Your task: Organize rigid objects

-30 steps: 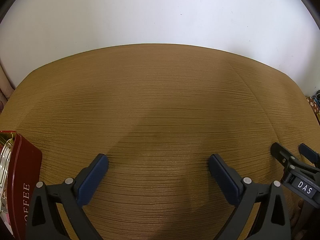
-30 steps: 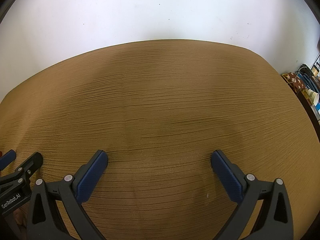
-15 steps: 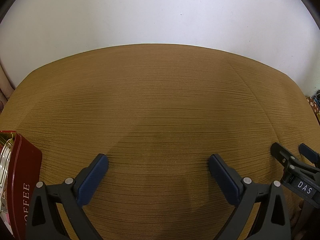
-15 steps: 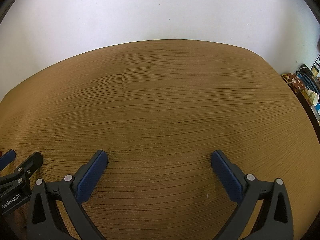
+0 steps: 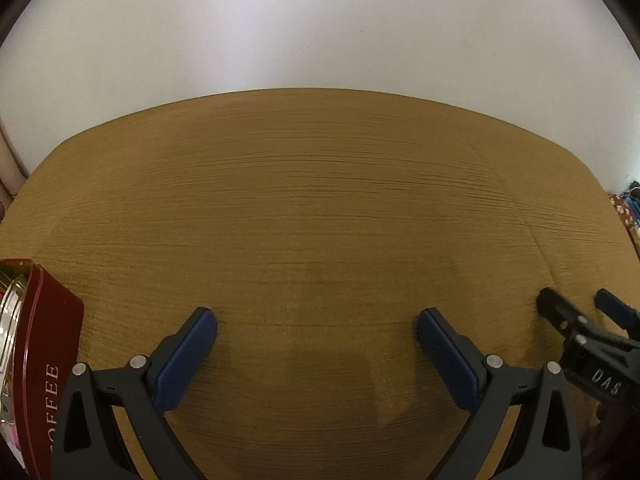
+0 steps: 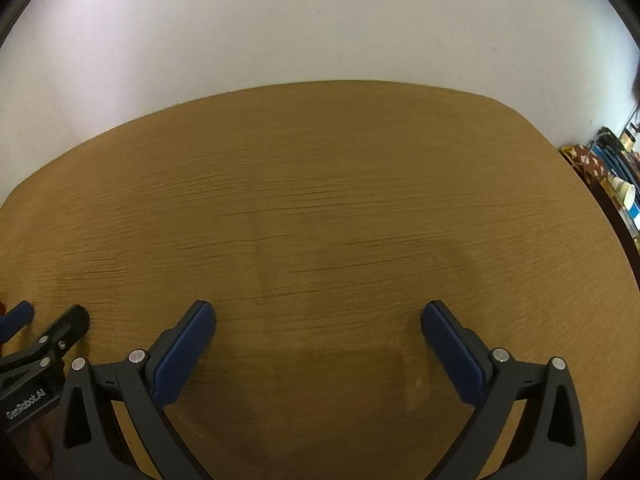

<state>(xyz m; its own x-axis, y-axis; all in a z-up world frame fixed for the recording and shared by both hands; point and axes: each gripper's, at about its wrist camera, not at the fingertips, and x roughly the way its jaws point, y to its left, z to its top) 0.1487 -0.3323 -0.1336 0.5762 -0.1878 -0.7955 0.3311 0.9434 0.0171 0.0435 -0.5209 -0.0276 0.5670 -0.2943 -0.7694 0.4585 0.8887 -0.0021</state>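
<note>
In the left wrist view, the left tongs fill the bottom of the frame, spread wide with nothing between the two blue pads. Under them lies a brown wooden table that runs up to a white wall across the top half of the frame. At the lower left edge stands a dark red coffee tin, cut off by the frame, with part of the word "COFFEE" running up its side and a shiny rim showing at its top. It sits on the table just beside the left pad, not touching it. At the lower right edge the right tongs reach in, spread and holding nothing, with a label reading "DAS".

In the right wrist view, the right tongs sit at the bottom of the frame, spread wide and empty over the same table. At the lower left edge the left tongs show, apart and empty. At the right edge, beyond the table, there is a cluttered shelf with a paper cup on it. The tin is outside this view.
</note>
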